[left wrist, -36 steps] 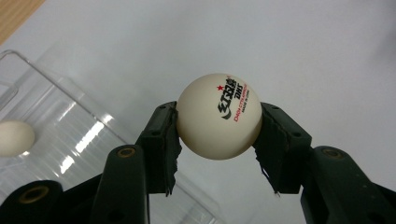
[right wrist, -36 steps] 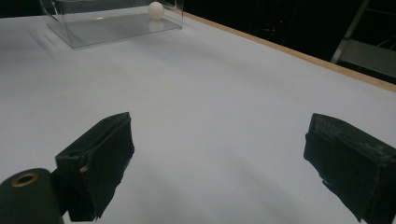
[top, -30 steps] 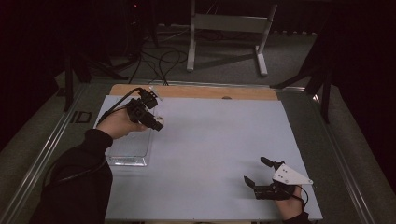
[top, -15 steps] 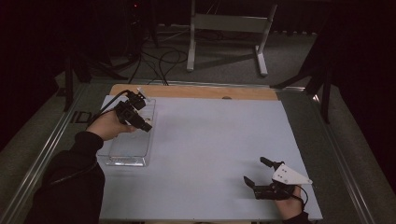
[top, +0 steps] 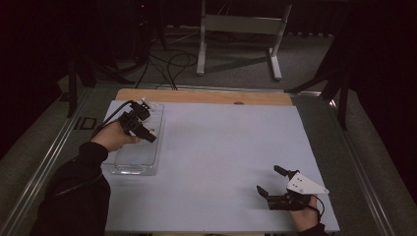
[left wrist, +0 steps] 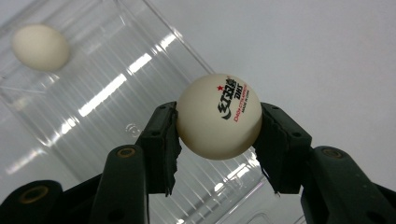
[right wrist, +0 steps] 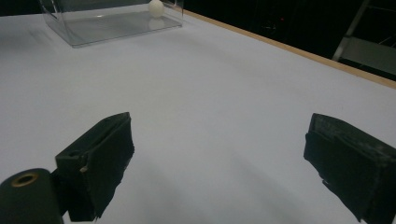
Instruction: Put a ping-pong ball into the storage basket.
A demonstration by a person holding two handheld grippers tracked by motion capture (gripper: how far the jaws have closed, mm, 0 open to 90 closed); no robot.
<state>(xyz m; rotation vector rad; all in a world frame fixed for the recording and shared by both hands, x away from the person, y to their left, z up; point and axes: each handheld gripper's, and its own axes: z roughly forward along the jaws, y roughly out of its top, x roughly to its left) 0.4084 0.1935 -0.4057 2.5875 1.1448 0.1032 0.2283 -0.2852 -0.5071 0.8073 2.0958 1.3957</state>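
My left gripper is shut on a white ping-pong ball with red and black print, pinched between both pads. It hangs just above a clear plastic box in which a second white ball lies at one end. In the high view the left gripper sits over the box at the table's left. My right gripper rests low at the front right with its jaws wide apart and nothing between them; its own view looks across the table to the box and the ball inside.
The table top is a pale sheet with a wooden strip along its far edge. Beyond it stand a metal stand and loose cables on the floor. A metal rail runs along the left side.
My left hand has carried the ball leftward and lower, down over the clear box. The right gripper has stayed still.
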